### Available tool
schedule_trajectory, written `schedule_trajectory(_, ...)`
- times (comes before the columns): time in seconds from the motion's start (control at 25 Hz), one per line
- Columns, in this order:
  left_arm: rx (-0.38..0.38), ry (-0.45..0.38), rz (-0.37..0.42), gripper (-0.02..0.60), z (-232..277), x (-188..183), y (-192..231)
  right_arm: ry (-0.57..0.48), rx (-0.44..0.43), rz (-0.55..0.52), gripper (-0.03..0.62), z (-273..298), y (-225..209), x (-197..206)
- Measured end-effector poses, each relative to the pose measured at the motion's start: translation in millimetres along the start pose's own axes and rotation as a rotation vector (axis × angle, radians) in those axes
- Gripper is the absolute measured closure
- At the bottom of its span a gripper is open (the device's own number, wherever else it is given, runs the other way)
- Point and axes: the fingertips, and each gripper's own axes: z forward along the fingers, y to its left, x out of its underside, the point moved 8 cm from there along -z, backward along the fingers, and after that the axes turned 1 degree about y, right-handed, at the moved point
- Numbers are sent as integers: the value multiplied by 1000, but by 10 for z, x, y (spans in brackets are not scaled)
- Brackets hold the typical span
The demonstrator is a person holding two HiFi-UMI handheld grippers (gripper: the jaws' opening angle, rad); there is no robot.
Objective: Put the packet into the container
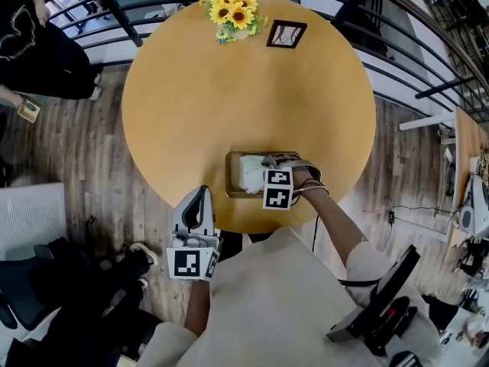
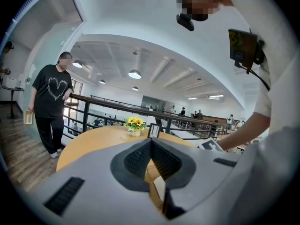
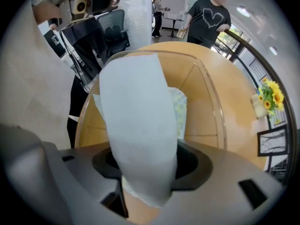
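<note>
A shallow wooden container [image 1: 231,176] sits near the front edge of the round table [image 1: 229,105]. My right gripper [image 1: 263,176] points down over it and is shut on a pale blue-white packet [image 1: 250,173]. In the right gripper view the packet [image 3: 138,125] rises from between the jaws of the right gripper [image 3: 143,165], and its far end reaches into the container [image 3: 213,102]. A patterned piece shows behind the packet. My left gripper [image 1: 203,192] hovers at the table's front edge, left of the container, with its fingertips together and nothing in them. The left gripper [image 2: 151,142] faces across the table.
A pot of sunflowers [image 1: 233,14] and a small picture frame [image 1: 286,34] stand at the table's far side. A railing curves behind the table. A person in black [image 1: 38,44] stands at the far left. A dark chair [image 1: 46,281] is at the lower left.
</note>
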Motion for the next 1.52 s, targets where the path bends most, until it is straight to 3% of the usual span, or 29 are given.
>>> schedule_trajectory(0.16,-13,-4,-4,577,12,-23,26,45,-74,19,341,42,-76,-41)
schedule_trajectory(0.52,-17,-22,0,577,-2,-57,34,29,-39,1,334,48,-36,-31)
schedule_trajectory(0.64,-17,-26,2,577,-10,-74,47,25,-33,4,304,5,-45,-47)
schedule_trajectory(0.72,-12,-25,-3,577,-8,-72,49,20,-33,11,248,-48,-49,-71)
schedule_trajectory(0.84,-4,-27,-10,577,-3,-67,38,1,-26,13,227,-190,-76,-120)
schedule_trajectory(1.36,31,-60,-5,577,-10,-79,-44,-100,67,51,229,-801,-75,-19)
schedule_trajectory(1.52,51,-61,-11,577,15,-75,-93,-140,148,46,237,-1020,-89,-2)
